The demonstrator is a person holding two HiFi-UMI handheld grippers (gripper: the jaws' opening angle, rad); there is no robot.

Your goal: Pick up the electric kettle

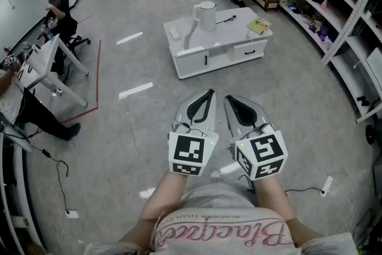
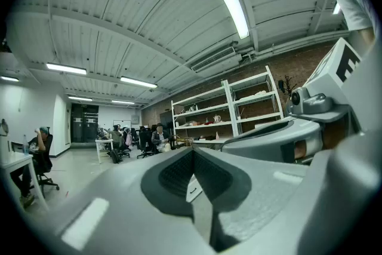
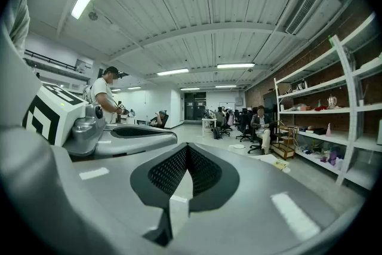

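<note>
Kettle (image 1: pixel 206 16) pickup not yet begun. Low in frame, left claw (image 1: pixel 209 94) and right claw (image 1: pixel 227 98) closed, empty, side by side. Farther up, upper centre, upright on white desk (image 1: pixel 200 46), well apart. Next, probably: approach, open a claw, take handle (image 1: pixel 196 13).

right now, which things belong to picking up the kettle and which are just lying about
For the job: white electric kettle, the low white table under it, left tool, right tool (both shut, empty).
Just lying about: yellow-green booklet and thin black object, both on that table.
</note>
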